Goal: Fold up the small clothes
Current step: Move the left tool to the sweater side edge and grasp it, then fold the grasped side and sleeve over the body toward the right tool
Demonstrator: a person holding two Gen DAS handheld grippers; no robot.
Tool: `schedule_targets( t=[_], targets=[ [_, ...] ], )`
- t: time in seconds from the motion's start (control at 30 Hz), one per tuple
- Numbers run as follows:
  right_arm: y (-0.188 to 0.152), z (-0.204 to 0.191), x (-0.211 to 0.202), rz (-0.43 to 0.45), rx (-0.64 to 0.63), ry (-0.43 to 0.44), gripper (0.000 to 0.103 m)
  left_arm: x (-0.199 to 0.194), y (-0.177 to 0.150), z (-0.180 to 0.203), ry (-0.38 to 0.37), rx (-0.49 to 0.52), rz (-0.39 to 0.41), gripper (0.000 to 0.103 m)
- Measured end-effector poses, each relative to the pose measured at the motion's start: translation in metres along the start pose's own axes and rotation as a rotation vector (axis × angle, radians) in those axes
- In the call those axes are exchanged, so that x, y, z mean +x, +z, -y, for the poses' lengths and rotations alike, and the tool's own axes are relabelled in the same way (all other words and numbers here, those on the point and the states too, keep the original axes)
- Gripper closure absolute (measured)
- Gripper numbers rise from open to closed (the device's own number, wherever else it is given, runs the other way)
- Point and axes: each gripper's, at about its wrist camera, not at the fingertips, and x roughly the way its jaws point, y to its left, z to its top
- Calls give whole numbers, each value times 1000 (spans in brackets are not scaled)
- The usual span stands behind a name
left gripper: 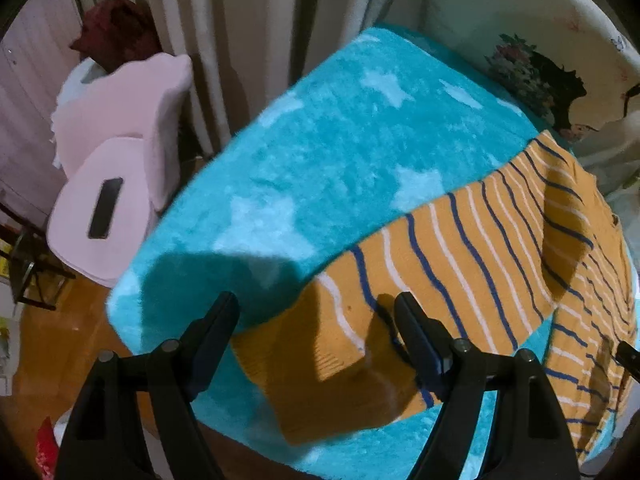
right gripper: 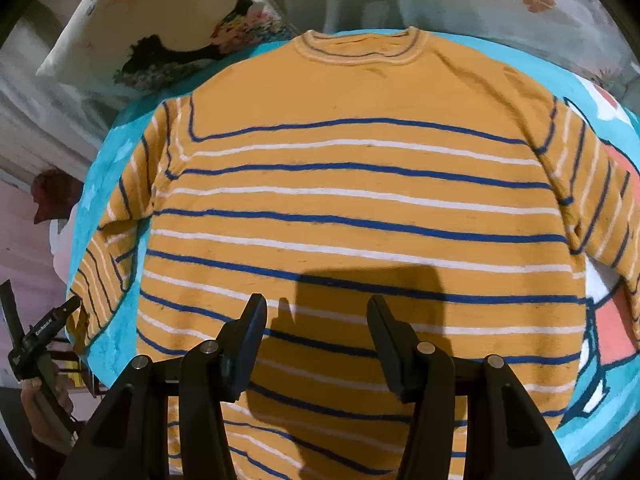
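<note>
A knitted mustard-yellow sweater [right gripper: 360, 208] with thin blue and white stripes lies spread flat, collar pointing away in the right wrist view, its body smooth and both sleeves angled out to the sides. The knit looks soft and slightly fuzzy, with a ribbed neckband and ribbed cuffs. It rests on a plush turquoise blanket [left gripper: 328, 152] patterned with pale stars, which has a deep, shaggy pile.

The left gripper [left gripper: 316, 308] hovers above the cuff end of one sleeve [left gripper: 332, 344], its black jaws spread wide with nothing between them. The right gripper [right gripper: 316, 312] hangs over the lower body of the sweater, jaws moderately apart and also empty. In the right wrist view a hand [right gripper: 40, 404] holding the other gripper shows at the lower left.

The blanket covers a raised surface whose rounded edge drops off to a wooden floor [left gripper: 68, 328]. Beside that edge stands a pale pink chair [left gripper: 120, 160] with a dark phone [left gripper: 105, 208] lying on its seat. Long beige curtains [left gripper: 240, 40] hang behind. A floral pillow [left gripper: 540, 64] lies past the far edge of the blanket. Much open blanket lies beside the sleeve.
</note>
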Motion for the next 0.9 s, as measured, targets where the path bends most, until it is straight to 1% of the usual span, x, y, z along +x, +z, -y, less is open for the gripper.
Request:
schedule_targets(
  t=[0.07, 0.17, 0.2, 0.23, 0.27, 0.3, 0.33, 0.4, 0.5, 0.6, 0.67, 0.73, 0.8, 0.83, 0.9],
  targets=[
    [0, -4, 1, -2, -5, 2, 46, 8, 2, 5, 10, 18, -6, 23],
    [1, -11, 2, -1, -10, -1, 46, 10, -1, 14, 37, 62, 15, 23],
    [0, -12, 2, 0, -11, -2, 46, 9, -1, 15, 32, 70, 22, 33],
    [0, -13, 2, -1, -12, -5, 46, 8, -1, 17, 23, 83, 31, 58],
    [0, -15, 2, -3, -15, -10, 46, 5, 1, 18, 23, 95, 37, 72],
    [0, -15, 3, -3, -15, -16, 46, 4, 3, 18, 9, 91, 30, 97],
    [0, -16, 3, -3, -13, -21, 46, 3, 5, 15, -18, 76, 17, 96],
    [0, -15, 3, -3, -6, -28, 46, -2, 13, 7, -26, 54, 21, 96],
    [1, -14, 1, 5, 1, -37, 46, -15, 31, -13, 14, 22, 56, 96],
    [2, -13, 0, 12, 2, -44, 46, -28, 63, -37, 82, -4, 112, 96],
    [1, -13, 0, 12, 5, -44, 46, -36, 83, -46, 83, -14, 145, 96],
    [0, -12, 0, 9, 13, -45, 46, -42, 97, -46, 79, -6, 166, 96],
    [-1, -10, 1, 5, 22, -44, 46, -49, 113, -34, 83, 23, 195, 96],
    [-1, -8, 0, 5, 26, -44, 46, -52, 117, -28, 76, 34, 203, 96],
    [-3, -5, -2, 10, 33, -46, 46, -63, 125, -9, 37, 63, 223, 96]
  ],
)
